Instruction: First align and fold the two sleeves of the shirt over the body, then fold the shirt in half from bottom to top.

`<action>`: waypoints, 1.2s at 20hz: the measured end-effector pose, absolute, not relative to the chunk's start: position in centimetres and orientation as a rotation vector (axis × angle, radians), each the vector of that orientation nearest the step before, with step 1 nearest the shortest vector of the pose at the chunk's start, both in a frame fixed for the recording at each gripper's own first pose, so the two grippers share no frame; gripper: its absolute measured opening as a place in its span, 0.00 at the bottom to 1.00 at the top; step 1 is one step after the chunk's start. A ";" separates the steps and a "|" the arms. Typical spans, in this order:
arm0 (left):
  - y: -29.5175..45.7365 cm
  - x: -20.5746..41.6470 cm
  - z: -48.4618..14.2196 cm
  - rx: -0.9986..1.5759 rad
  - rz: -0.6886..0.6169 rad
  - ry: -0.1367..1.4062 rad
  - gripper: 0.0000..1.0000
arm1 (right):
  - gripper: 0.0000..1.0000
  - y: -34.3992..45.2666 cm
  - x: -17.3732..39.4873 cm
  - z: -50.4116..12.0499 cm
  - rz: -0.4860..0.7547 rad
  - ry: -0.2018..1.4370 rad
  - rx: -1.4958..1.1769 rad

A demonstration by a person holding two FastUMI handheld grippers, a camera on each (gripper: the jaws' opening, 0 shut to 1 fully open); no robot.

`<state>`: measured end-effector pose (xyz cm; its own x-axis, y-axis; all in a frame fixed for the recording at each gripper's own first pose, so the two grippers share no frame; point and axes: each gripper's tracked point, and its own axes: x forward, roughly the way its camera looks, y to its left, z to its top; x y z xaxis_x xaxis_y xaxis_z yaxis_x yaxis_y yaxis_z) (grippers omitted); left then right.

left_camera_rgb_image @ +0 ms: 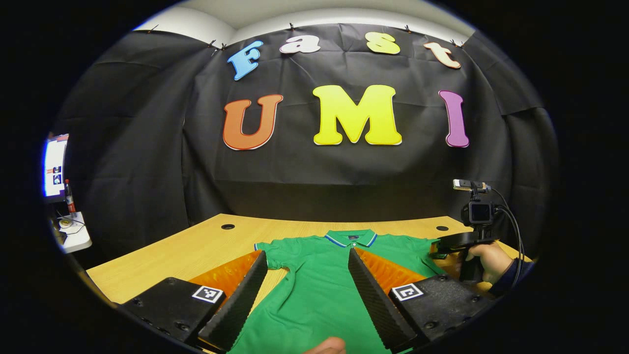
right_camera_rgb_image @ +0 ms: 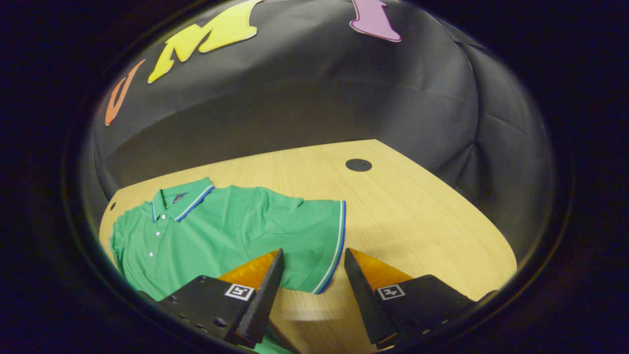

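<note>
Two grippers: left gripper (left_camera_rgb_image: 308,275) and right gripper (right_camera_rgb_image: 311,275), jaws spread, pinching nothing.
Shirt (right_camera_rgb_image: 231,231): flat on the table (right_camera_rgb_image: 417,211), both sleeves unfolded.
Risk: the right sleeve (right_camera_rgb_image: 322,236) may bunch or fold crooked if only its hem is caught.
Writing: collar label (left_camera_rgb_image: 353,237) probably present, unreadable.

The left gripper (left_camera_rgb_image: 308,260) has ridged wedge fingers on dark, screw-studded blocks bearing square black-and-white markers. Beyond it, the right gripper (left_camera_rgb_image: 454,242) carries a small cabled camera; the hand (left_camera_rgb_image: 486,260) wears a dark sleeve (left_camera_rgb_image: 513,275).
</note>
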<state>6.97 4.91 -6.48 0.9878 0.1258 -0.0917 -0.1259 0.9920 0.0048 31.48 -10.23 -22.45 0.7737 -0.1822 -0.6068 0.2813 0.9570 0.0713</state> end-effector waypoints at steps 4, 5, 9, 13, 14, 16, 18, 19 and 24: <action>4.7 7.3 -7.2 -0.012 0.122 0.115 1.00 | 0.29 -9.7 32.2 -22.5 -0.217 0.651 0.184; 4.7 7.4 -7.4 -0.013 0.123 0.122 1.00 | 0.24 -9.7 32.5 -22.3 -0.198 0.641 0.159; 4.8 7.4 -7.6 -0.014 0.123 0.129 1.00 | 0.08 -9.5 32.8 -21.7 -0.178 0.616 0.005; 5.1 7.4 -7.6 -0.010 0.132 0.124 1.00 | 0.00 -7.9 33.6 -19.4 -0.133 0.528 -0.198; 5.1 7.4 -7.6 -0.011 0.134 0.127 1.00 | 0.00 -7.4 33.6 -18.8 -0.126 0.508 -0.225; 5.2 7.5 -7.6 -0.012 0.138 0.129 1.00 | 0.00 -5.8 33.8 -17.4 -0.100 0.470 -0.222; 5.3 7.6 -7.8 -0.014 0.141 0.132 1.00 | 0.00 -4.5 34.0 -16.5 -0.082 0.444 -0.212; 5.3 7.6 -7.7 -0.013 0.143 0.132 1.00 | 0.00 -3.6 34.0 -16.1 -0.068 0.434 -0.214; 5.6 7.6 -7.4 -0.013 0.160 0.121 1.00 | 0.00 1.0 33.9 -15.8 0.007 0.402 -0.267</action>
